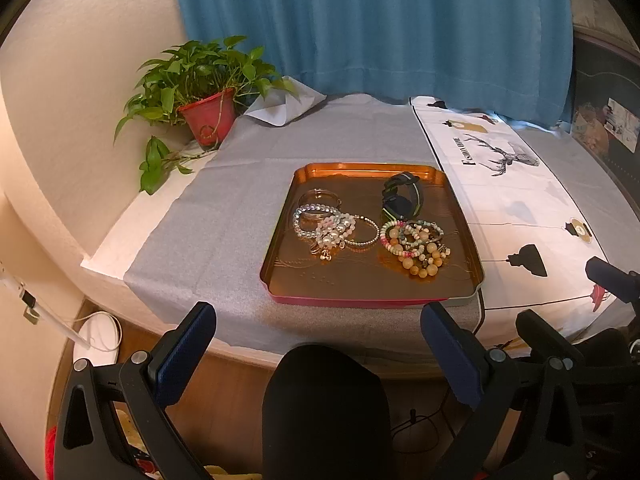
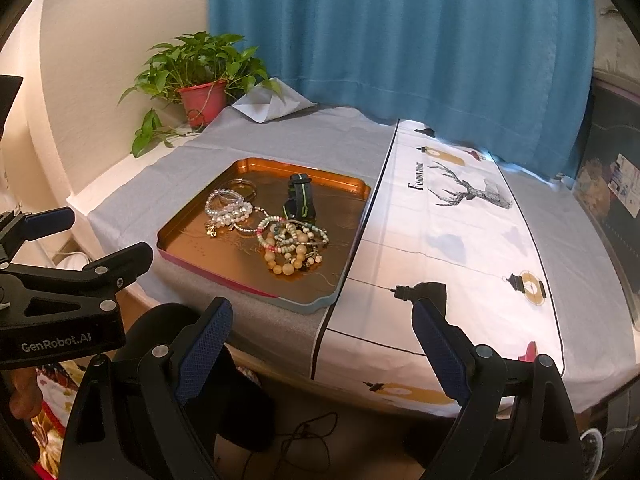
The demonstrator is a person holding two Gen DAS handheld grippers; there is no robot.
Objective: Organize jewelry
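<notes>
We are holding the left gripper [image 1: 318, 334] and right gripper [image 2: 322, 332] spread and empty, short of the copper tray [image 1: 280, 276]. The beaded bracelets [image 1: 416, 246] are lying heaped beside the watch [image 1: 400, 196]; we are expecting strands to snag and lift together.

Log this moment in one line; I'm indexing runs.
left gripper open | right gripper open | jewelry untouched in tray

Jewelry heaped on a copper-coloured metal tray [image 1: 372, 288]

Frame centre: pale bead bracelets [image 1: 334, 230] left, tan wooden-bead bracelets [image 1: 418, 246] right, black watch [image 1: 402, 196] behind.
</notes>
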